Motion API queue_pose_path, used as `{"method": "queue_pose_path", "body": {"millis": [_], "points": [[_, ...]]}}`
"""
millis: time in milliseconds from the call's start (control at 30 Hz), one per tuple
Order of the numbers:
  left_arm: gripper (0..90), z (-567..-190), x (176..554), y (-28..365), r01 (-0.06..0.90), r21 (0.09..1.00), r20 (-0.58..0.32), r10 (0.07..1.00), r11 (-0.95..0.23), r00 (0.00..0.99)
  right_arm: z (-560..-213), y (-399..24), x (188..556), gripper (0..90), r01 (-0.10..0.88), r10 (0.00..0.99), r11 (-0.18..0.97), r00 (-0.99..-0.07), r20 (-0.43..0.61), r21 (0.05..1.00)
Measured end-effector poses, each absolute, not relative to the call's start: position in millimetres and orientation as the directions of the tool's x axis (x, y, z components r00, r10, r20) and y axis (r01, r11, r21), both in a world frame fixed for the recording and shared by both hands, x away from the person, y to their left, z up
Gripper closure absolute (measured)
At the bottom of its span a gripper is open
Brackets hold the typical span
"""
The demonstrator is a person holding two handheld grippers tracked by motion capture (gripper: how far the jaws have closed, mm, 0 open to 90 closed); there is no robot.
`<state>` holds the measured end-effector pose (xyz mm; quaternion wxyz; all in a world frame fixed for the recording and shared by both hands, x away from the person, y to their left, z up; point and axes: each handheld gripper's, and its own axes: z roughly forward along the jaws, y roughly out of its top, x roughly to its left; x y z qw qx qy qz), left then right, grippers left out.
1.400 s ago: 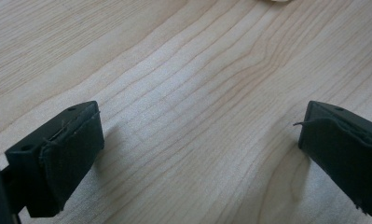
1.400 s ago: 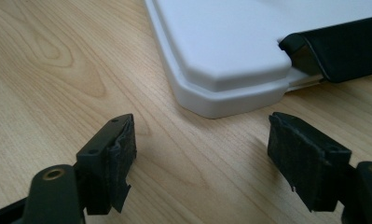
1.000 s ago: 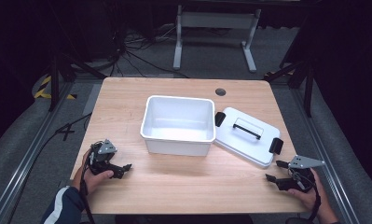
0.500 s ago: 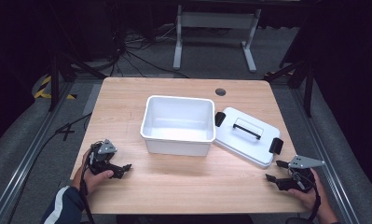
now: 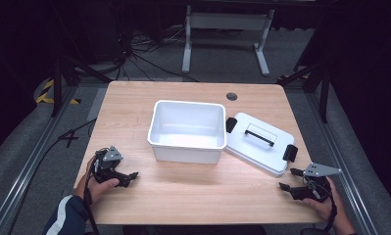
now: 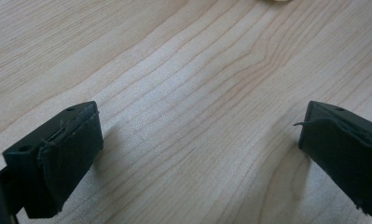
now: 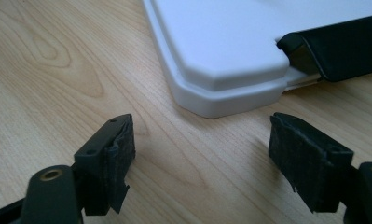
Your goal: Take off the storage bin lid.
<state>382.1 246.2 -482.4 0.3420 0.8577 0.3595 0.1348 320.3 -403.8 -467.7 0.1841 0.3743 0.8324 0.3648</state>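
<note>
I see both my left gripper (image 6: 197,154) and right gripper (image 7: 202,163) spread wide, holding nothing; lid (image 5: 259,142) beside tub (image 5: 185,129), unlabelled.

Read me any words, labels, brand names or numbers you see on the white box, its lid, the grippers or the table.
No readable text anywhere.
White box: plain, no label.
Lid: plain white with black handle and clips, no marking seen.
Left gripper and right gripper: no print visible on the fingers or plates.
Table: bare wood grain.
</note>
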Motion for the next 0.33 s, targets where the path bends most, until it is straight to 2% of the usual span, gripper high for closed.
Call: {"method": "queue_pose_path", "body": {"millis": [333], "points": [[0.1, -482.6, 382.2, 245.4, 0.531, 0.686, -0.021, 0.716, -0.498, 0.698, -467.7, -404.1, 320.3, 22.9, 0.491, 0.761, 0.452, -0.648, -0.036, 0.745]]}}
